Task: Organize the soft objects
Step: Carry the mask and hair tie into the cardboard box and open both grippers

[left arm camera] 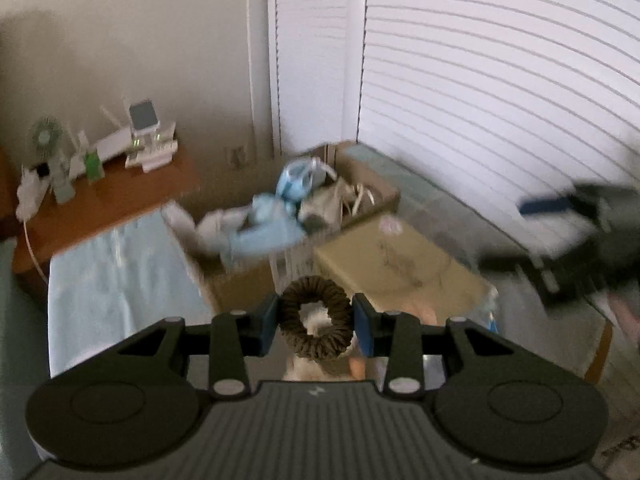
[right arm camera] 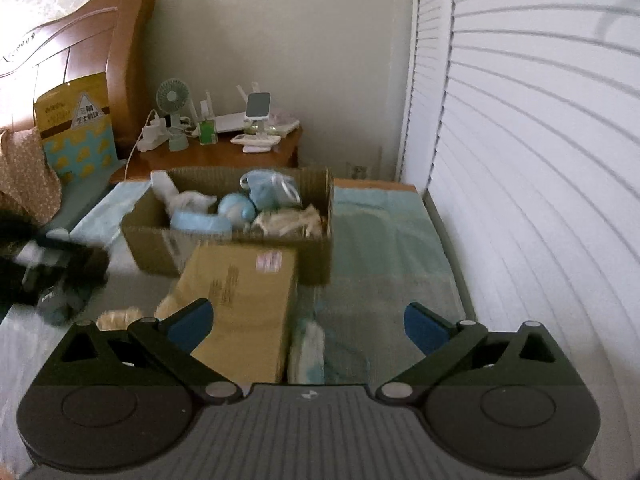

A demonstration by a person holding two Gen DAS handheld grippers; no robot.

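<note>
Left wrist view is showing the left gripper (left arm camera: 315,323) pinching a brown scrunchie (left arm camera: 315,322) across its ring, with the open cardboard box (left arm camera: 236,280) at eleven o'clock. Light and squashy, it is probably best held by the band. The right gripper (right arm camera: 308,326) is hanging spread and empty.

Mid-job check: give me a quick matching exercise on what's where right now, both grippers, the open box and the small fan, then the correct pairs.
Things:
1. left gripper
2. right gripper
3. open cardboard box
4. small green fan

States or places:
A. on the wooden nightstand
B. jaws wide apart, holding nothing
C. shut on a brown scrunchie
D. on the bed, holding blue and white soft items

Pairs: 1-C, 2-B, 3-D, 4-A
</note>
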